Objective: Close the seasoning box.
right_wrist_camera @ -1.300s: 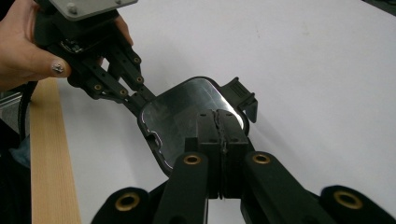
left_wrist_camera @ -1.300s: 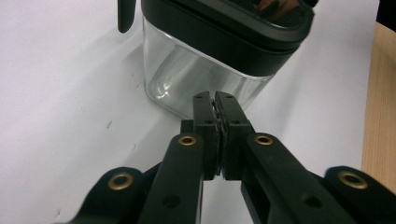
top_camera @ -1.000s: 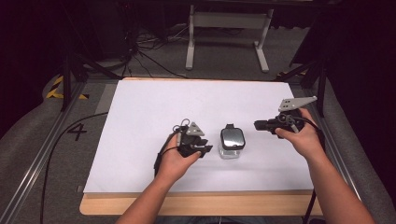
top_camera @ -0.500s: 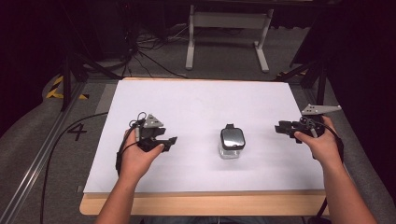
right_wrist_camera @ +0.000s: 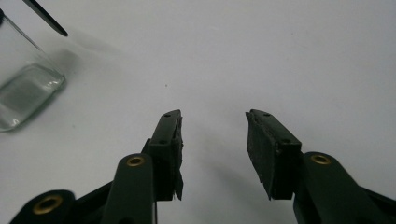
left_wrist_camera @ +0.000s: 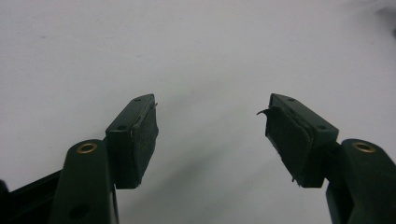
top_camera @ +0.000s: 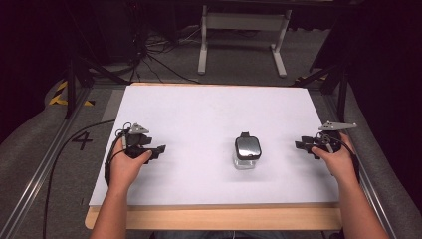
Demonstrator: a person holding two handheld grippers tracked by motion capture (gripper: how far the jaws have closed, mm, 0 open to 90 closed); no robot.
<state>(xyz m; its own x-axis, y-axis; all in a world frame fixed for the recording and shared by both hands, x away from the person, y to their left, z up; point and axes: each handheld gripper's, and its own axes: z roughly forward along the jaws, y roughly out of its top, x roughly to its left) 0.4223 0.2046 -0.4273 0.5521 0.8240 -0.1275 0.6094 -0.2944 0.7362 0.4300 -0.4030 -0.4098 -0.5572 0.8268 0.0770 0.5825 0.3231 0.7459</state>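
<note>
Desk [top_camera: 219, 114] carries a white sheet; left tool [top_camera: 158, 149] low over its left part, jaws spread wide, nothing between them; right tool [top_camera: 301, 145] near the right edge, jaws parted, likewise empty; small clear glass jar [top_camera: 247, 152] with dark lid stands upright between them, apart from both.

A white sheet [top_camera: 209, 124] covers most of a wooden table [top_camera: 224, 219] whose bare edge shows along the near side. Grey carpet [top_camera: 30, 149] surrounds the table, marked with a black "4" [top_camera: 82, 141] at the left and yellow-and-black tape [top_camera: 62, 94] farther back. Beyond the table stands a white metal frame [top_camera: 241, 35], with black cables [top_camera: 149, 55] strewn on the floor beside it.
</note>
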